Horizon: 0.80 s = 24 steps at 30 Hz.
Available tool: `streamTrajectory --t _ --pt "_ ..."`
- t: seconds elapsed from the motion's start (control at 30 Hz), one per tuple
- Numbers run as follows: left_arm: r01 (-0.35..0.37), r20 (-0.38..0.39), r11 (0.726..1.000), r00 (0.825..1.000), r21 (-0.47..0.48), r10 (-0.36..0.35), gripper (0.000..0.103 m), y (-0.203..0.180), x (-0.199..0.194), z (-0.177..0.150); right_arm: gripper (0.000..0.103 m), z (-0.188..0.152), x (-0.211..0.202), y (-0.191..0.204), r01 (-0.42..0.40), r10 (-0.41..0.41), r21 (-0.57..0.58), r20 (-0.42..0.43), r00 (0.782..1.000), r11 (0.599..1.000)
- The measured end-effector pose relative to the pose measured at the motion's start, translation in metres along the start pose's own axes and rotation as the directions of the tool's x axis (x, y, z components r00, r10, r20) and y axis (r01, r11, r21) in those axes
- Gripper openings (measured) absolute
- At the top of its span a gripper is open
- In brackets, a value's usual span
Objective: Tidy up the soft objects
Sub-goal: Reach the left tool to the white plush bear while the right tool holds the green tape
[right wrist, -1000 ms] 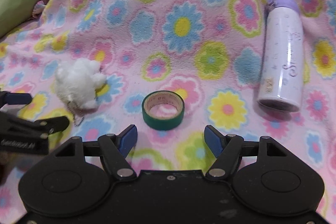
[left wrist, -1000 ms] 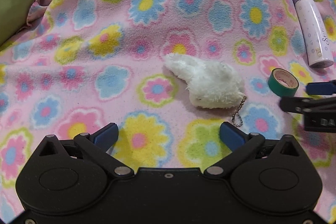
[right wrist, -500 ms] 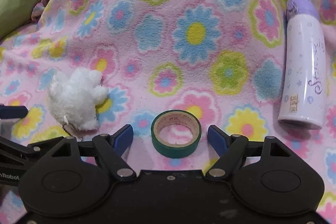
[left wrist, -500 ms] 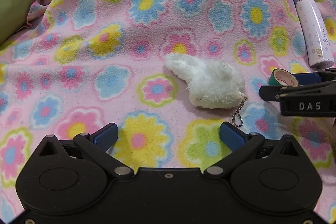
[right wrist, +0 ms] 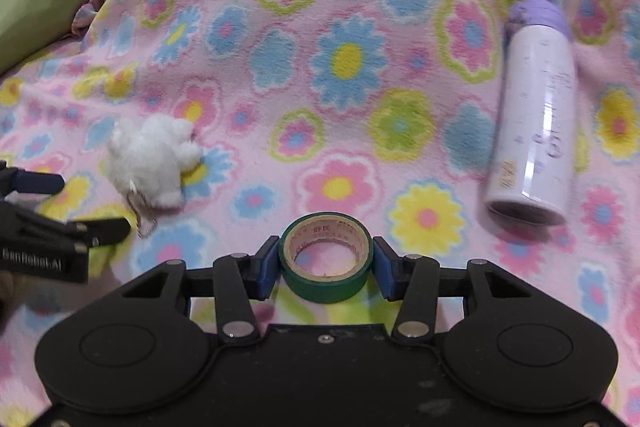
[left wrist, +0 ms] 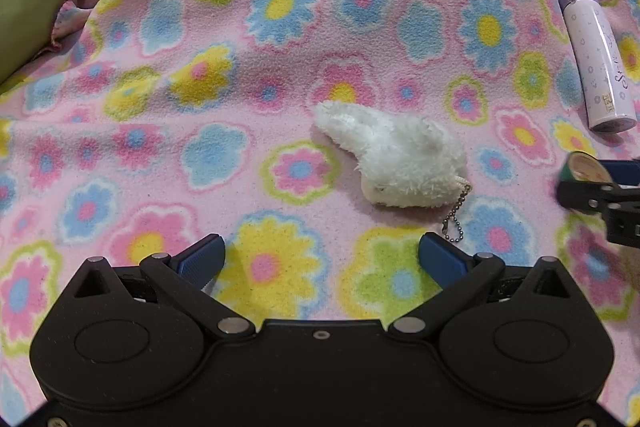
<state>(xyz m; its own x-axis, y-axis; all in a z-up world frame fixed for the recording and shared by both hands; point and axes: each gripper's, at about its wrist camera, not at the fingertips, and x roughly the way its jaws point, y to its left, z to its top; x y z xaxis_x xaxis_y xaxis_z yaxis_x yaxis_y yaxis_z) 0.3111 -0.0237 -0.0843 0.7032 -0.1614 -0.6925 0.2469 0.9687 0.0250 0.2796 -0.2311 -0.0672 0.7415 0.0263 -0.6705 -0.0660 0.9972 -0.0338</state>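
Plush point(left wrist: 396, 159) flat, long axis diag, chain toward cam.

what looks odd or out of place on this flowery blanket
The right gripper is shut on a green roll of tape, a hard thing in a soft-objects job. The lilac metal bottle lies on its side on the pink flowered fleece blanket. The white plush keychain toy sits untouched.

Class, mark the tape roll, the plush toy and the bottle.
tape roll point(right wrist: 326, 279), right wrist view, green outer side.
plush toy point(left wrist: 400, 155), left wrist view, fluffy body.
bottle point(right wrist: 536, 115), right wrist view, mid-body.
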Motion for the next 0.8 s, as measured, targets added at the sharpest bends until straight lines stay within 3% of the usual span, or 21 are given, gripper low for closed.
streamTrajectory --t 0.13,0.4,0.57,0.7,0.8 --pt "0.002 0.006 1.0 1.0 -0.01 -0.002 0.101 0.002 -0.001 -0.001 0.047 -0.01 -0.001 -0.011 0.013 -0.014 0.069 0.014 1.0 0.998" --pt "-0.042 -0.002 0.995 0.999 -0.09 0.042 0.098 0.011 -0.003 0.002 0.047 -0.012 0.0 -0.009 0.02 -0.022 0.068 0.027 0.999 0.998" --pt "-0.079 0.019 0.997 0.997 0.004 0.079 0.097 -0.01 -0.001 0.024 0.047 -0.013 0.0 -0.009 0.015 -0.017 0.075 0.028 0.999 0.997" --pt "-0.089 0.094 0.987 0.993 0.135 0.077 0.097 -0.043 -0.002 0.062 0.047 -0.013 0.001 -0.009 0.013 -0.016 0.079 0.029 0.999 0.997" --pt "-0.102 0.135 0.978 0.988 0.182 0.078 0.098 -0.06 -0.001 0.084 0.047 -0.013 0.001 -0.009 0.013 -0.016 0.078 0.03 0.999 0.997"
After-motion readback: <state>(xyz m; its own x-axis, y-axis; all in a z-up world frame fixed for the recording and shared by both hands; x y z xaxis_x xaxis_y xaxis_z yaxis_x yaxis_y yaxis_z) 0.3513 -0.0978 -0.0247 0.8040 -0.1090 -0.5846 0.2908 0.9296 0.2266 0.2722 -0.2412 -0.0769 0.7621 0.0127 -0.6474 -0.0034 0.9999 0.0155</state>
